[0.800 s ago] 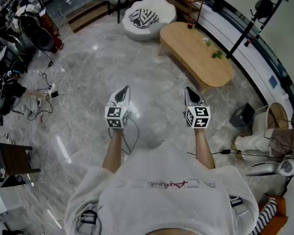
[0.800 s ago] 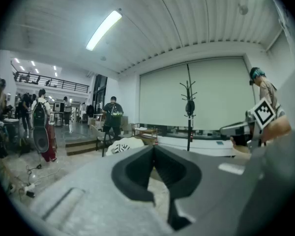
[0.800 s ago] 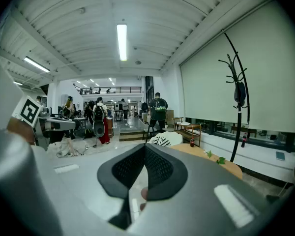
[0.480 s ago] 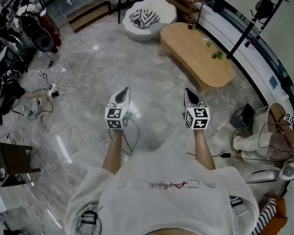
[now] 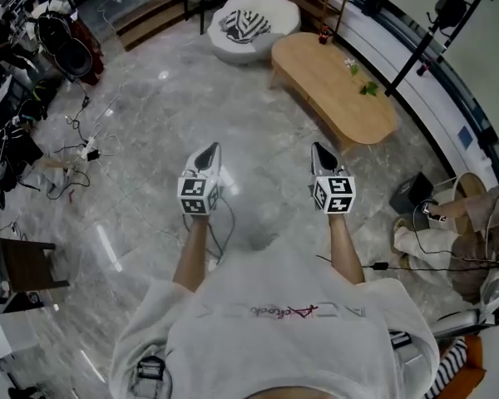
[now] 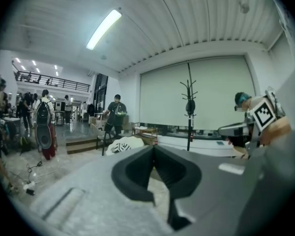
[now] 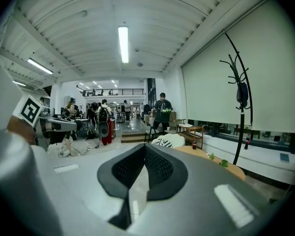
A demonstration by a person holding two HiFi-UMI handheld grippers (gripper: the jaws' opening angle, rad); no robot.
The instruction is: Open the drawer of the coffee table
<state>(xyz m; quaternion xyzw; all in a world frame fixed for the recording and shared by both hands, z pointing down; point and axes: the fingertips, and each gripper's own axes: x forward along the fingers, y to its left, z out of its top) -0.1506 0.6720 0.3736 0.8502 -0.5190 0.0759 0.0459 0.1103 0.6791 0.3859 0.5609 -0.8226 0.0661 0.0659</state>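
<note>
The wooden oval coffee table [image 5: 333,86] stands far ahead at the upper right of the head view; its drawer cannot be made out from here. In the right gripper view its far end [image 7: 231,168] shows at the right. My left gripper [image 5: 209,152] and right gripper [image 5: 319,150] are held side by side over the grey marble floor, well short of the table. Both point forward, almost level. Each has its jaws shut with nothing between them. In the gripper views the closed tips of the left gripper [image 6: 154,147] and the right gripper [image 7: 144,146] meet.
A white round pouffe [image 5: 249,25] with a striped cushion stands beyond the table. A black coat stand [image 5: 437,27] rises at the right. Cables and a power strip [image 5: 87,150] lie at the left. A seated person [image 5: 449,231] and a small black bin [image 5: 412,194] are at the right.
The head view has shifted slightly, with the table and pouffe a little higher in frame. The seated person at the right has moved an arm. Both grippers stay shut and side by side.
</note>
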